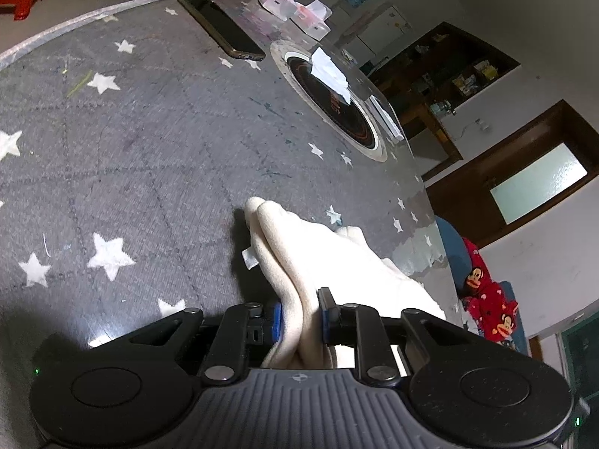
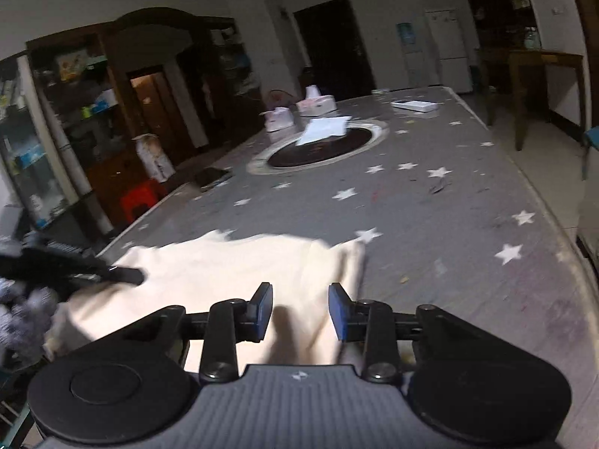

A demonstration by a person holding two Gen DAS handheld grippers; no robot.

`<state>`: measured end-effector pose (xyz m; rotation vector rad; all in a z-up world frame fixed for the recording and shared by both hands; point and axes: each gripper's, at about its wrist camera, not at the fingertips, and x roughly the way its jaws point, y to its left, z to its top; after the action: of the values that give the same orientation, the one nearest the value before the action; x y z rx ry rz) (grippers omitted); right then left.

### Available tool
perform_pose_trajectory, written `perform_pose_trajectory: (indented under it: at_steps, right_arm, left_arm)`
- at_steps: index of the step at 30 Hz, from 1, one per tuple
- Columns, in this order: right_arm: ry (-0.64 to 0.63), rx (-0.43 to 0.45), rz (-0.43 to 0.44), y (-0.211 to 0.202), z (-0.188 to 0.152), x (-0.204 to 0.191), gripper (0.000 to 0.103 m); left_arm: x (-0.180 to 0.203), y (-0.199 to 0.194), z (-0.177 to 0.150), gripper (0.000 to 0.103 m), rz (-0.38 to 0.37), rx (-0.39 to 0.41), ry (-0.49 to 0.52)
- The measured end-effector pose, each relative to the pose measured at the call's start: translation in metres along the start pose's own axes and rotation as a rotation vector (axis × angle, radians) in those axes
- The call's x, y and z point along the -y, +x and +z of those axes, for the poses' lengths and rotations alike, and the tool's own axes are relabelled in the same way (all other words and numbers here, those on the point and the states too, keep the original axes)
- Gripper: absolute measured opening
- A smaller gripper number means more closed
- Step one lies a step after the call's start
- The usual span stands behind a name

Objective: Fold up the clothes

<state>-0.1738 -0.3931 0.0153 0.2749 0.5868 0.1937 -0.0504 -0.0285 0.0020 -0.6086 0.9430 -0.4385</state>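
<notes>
While blur softens edges: left hand-held gripper (image 1: 299, 318) clamped on cream garment (image 1: 299, 262), right hand-held gripper (image 2: 300, 312) seemingly apart.

Near part of cloth (image 1: 299, 269) hidden behind left gripper (image 1: 299, 318). Right-wrist view motion-blurred: cloth edges smeared, shelf (image 2: 75, 112) contents unreadable. Other gripper (image 2: 75, 269) at left cut off, jaws indistinct. Red garment (image 1: 486, 299) partly behind table (image 1: 149, 149) edge.
</notes>
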Motion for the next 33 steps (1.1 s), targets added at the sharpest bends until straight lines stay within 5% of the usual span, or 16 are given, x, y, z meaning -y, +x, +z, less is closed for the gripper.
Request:
perform_pose_trajectory:
  at_steps: [9,13,21,33]
  right_arm:
    - [0.071,-0.047,0.006,0.037,0.011,0.021,0.035]
    - [0.051,-0.060,0.021,0.044,0.011,0.012,0.012]
    - [-0.009,0.052,0.005,0.011,0.038,0.004,0.009]
    - [-0.064,0.157,-0.160,-0.020,0.098,0.045,0.000]
  left_arm:
    - [0.009,0.001,0.003,0.023,0.042,0.008,0.067]
    - [0.018,0.002,0.006,0.021,0.046,0.015,0.118]
    - [0.061,0.005,0.022,0.016,-0.002,0.032,0.250]
    - [0.141,0.068,0.042,0.015,-0.037,0.014,0.403]
